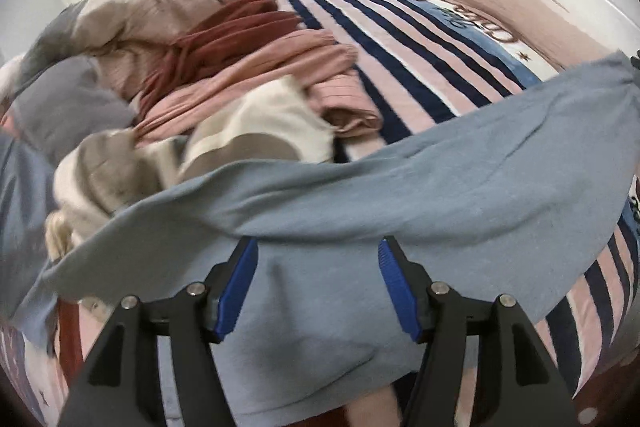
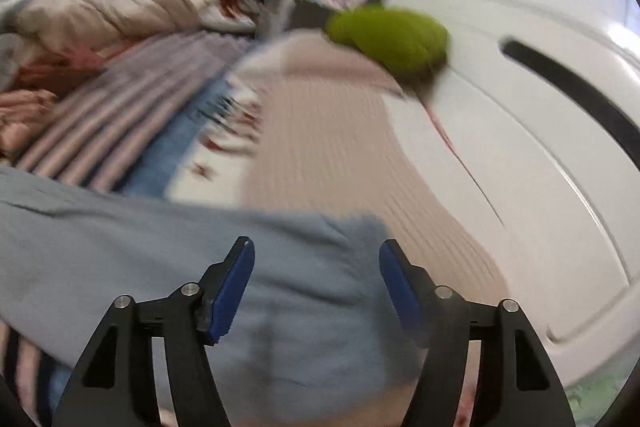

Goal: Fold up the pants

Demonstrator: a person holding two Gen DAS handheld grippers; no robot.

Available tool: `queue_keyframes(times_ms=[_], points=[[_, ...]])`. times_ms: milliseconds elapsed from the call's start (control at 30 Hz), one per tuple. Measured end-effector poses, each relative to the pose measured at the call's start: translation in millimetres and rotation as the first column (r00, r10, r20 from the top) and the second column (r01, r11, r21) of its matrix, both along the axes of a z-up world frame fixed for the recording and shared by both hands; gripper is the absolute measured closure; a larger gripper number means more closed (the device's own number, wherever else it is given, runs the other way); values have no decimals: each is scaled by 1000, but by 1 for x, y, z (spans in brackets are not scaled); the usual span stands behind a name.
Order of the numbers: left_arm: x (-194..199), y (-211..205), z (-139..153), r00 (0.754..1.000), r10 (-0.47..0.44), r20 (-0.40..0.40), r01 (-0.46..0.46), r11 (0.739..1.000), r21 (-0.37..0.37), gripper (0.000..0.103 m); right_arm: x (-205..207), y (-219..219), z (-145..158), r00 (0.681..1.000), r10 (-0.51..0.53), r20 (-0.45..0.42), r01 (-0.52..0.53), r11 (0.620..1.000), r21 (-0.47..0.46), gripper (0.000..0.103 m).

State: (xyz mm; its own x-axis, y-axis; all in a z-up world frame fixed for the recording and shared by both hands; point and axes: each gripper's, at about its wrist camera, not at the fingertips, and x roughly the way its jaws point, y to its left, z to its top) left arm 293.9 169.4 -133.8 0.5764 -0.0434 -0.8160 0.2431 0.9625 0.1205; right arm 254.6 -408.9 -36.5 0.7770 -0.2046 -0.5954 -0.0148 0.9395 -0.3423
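A heap of pink, maroon and cream clothes point(image 1: 248, 75) sits at the left of the bed, on the striped blanket point(image 1: 400, 39). The light blue pants point(image 1: 400, 195) stretch across the near edge of the bed. The left gripper point(image 1: 316, 247) stands wide apart, pants cloth lying between its blue pads. The right gripper point(image 2: 316, 247) is wide too, over the pants' end. A green plush point(image 2: 392, 39) rests by the headboard point(image 2: 520, 147)
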Motion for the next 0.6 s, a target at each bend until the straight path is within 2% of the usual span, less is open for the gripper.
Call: queue_keyframes(times_ms=[67, 100, 133, 167, 200, 233, 300, 333, 367, 433, 500, 533, 567, 600], points=[[-3, 9, 2, 1000, 18, 10, -18, 999, -47, 44, 7, 30, -4, 992, 126, -16, -124, 988, 95, 42], [-3, 11, 1, 1000, 24, 14, -23, 997, -67, 44, 15, 51, -11, 977, 208, -45, -198, 967, 161, 47], [-3, 12, 1, 999, 29, 23, -27, 996, -89, 44, 25, 75, -21, 952, 296, -76, -272, 935, 227, 54], [-3, 11, 1, 999, 29, 35, -25, 994, -105, 44, 31, 90, -27, 935, 343, -95, -309, 915, 260, 70], [-2, 9, 1, 998, 26, 48, -21, 993, -116, 44, 39, 111, -37, 905, 408, -120, -359, 884, 300, 74], [-1, 6, 3, 998, 21, 64, -13, 992, -126, 44, 45, 134, -47, 871, 469, -144, -406, 854, 327, 74], [5, -3, 5, 997, -6, 79, 17, 990, -143, 44, 55, 176, -67, 794, 577, -192, -503, 800, 327, 74], [10, -9, 6, 996, -33, 82, 45, 989, -143, 44, 61, 192, -76, 756, 617, -219, -543, 778, 316, 74], [15, -16, 7, 994, -63, 85, 74, 988, -134, 44, 69, 211, -88, 702, 660, -268, -589, 750, 301, 71], [26, -31, 5, 989, -131, 62, 138, 983, -124, 44, 77, 230, -107, 637, 691, -341, -635, 721, 276, 71], [36, -49, -1, 975, -221, 38, 224, 966, -129, 44, 90, 242, -125, 586, 705, -400, -675, 698, 242, 68], [42, -60, -5, 965, -261, 22, 262, 957, -129, 44, 92, 245, -129, 567, 713, -412, -690, 684, 235, 63], [49, -72, -11, 954, -299, 2, 297, 946, -131, 44, 97, 247, -135, 538, 723, -433, -706, 667, 237, 47], [54, -80, -15, 947, -322, -10, 318, 939, -132, 44, 100, 249, -137, 527, 725, -443, -712, 662, 235, 37]])
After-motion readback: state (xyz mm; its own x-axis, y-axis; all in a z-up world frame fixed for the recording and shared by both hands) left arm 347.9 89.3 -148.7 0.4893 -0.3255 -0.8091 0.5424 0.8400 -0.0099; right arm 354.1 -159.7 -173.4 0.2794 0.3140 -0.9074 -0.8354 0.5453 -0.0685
